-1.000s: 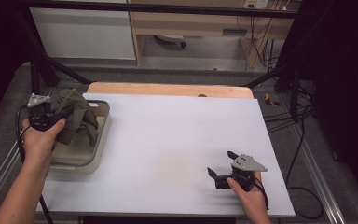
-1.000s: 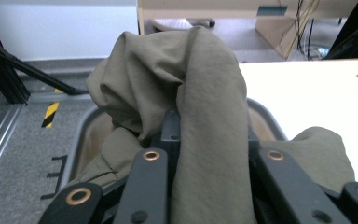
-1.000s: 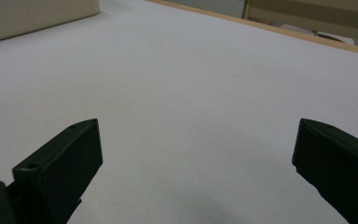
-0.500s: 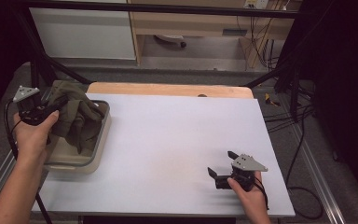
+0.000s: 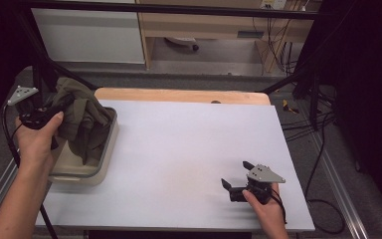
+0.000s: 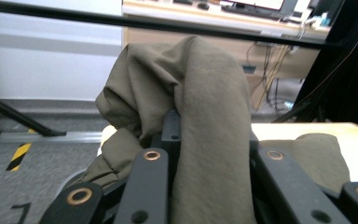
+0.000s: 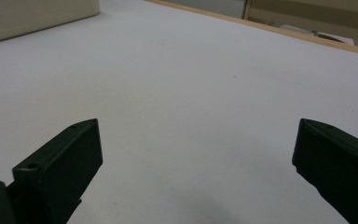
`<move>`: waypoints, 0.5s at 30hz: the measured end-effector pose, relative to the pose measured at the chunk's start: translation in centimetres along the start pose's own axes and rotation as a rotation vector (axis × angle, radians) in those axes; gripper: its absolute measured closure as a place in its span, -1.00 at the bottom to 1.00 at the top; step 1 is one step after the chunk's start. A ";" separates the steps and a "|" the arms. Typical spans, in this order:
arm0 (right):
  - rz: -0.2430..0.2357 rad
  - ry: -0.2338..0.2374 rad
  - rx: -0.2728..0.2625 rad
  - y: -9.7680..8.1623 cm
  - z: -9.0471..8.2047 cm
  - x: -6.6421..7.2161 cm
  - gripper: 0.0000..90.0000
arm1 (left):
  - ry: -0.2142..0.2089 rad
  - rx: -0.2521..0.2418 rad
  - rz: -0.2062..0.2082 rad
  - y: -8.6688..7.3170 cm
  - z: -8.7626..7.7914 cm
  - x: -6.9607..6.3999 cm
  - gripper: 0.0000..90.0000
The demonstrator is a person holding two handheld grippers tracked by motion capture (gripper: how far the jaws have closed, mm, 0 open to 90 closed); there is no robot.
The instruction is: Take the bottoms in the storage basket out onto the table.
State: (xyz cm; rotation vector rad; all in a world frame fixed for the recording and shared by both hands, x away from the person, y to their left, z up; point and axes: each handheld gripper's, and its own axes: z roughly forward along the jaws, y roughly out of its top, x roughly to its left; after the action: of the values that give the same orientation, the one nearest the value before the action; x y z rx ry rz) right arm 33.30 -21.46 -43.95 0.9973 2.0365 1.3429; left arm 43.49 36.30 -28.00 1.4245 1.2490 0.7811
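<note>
An olive-green cloth point(image 5: 82, 119) hangs bunched above a beige tub point(image 5: 87, 172) at the table's left edge. My left gripper point(image 5: 54, 107) is shut on the cloth and holds it raised over the tub, part of the fabric still trailing inside. In the left gripper view the cloth point(image 6: 205, 121) drapes over and between the black jaws, hiding their tips. My right gripper point(image 5: 236, 177) rests on the white table point(image 5: 189, 144) at the front right, open, with nothing between its fingers point(image 7: 63, 163).
A wooden strip point(image 5: 179, 94) runs along the table's far edge. Black frame poles point(image 5: 40, 69) stand behind the tub. Cables point(image 5: 323, 114) hang off the right side. The tub's beige wall point(image 7: 28, 18) shows far off in the right gripper view.
My left gripper has risen and shifted left with the cloth, pulling more fabric up out of the tub. The right gripper has stayed put.
</note>
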 end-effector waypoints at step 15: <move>0.002 -0.001 0.000 0.0 -0.1 0.0 -0.95 | -0.072 -0.060 0.014 2.6 0.4 -3.9 0.61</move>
State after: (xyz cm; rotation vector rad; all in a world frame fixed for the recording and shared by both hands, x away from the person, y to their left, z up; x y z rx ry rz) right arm 33.27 -21.52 -43.94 1.0007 2.0354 1.3429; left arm 43.63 32.61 -25.06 1.4020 1.1526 0.7645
